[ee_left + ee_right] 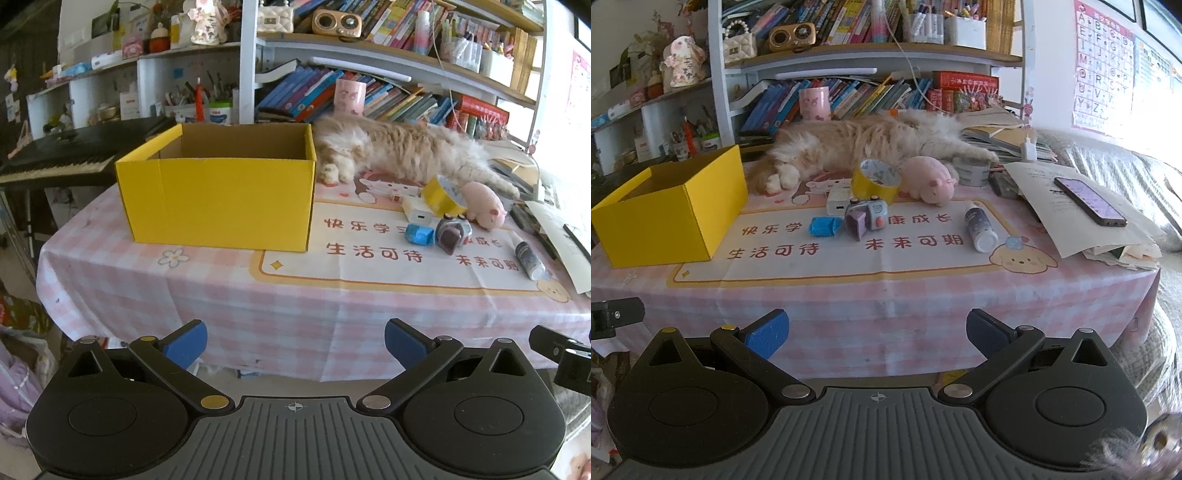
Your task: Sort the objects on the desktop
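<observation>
Counting — one yellow box [665, 218]; one tape roll [875, 181]; one cat [871, 140].

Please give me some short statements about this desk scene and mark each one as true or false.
1. The yellow box holds the tape roll. False: the roll stands on the mat, outside the box, leaning on a white block.
2. A cat lies on the table behind the small items. True.
3. The right gripper grips the bottle. False: it is open and holds nothing; the bottle lies on the mat.
4. A phone lies on papers at the right side. True.
5. The left gripper is shut. False: it is open.
</observation>
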